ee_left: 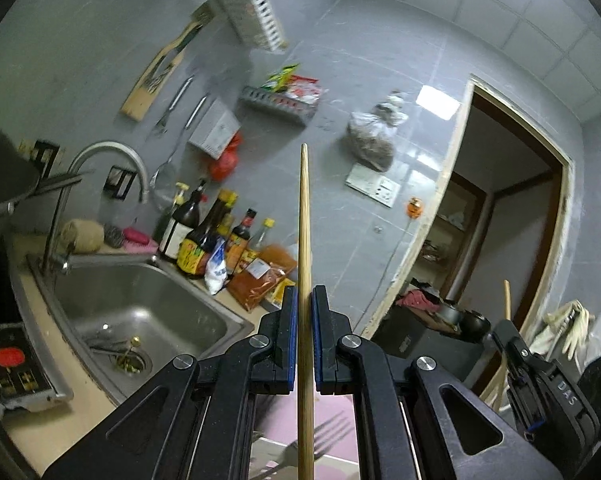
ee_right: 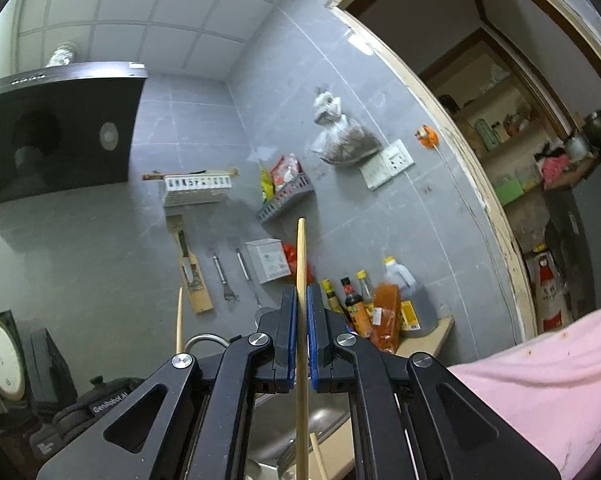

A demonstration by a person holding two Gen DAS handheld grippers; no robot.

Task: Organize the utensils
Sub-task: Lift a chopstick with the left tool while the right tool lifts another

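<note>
While raised level over the sink [ee_left: 148,312], left gripper [ee_left: 304,300] and right gripper [ee_right: 302,300] each pinching one chopstick [ee_left: 304,240], long axis pointing toward the white wall basket [ee_left: 252,12].

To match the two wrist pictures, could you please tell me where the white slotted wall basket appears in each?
Left wrist view: white slotted wall basket at upper centre, tilted, high on the grey tiles.
Right wrist view: same basket left of centre, level, right of the range hood.
Shared landmark: the hanging bag above the wall socket.
</note>
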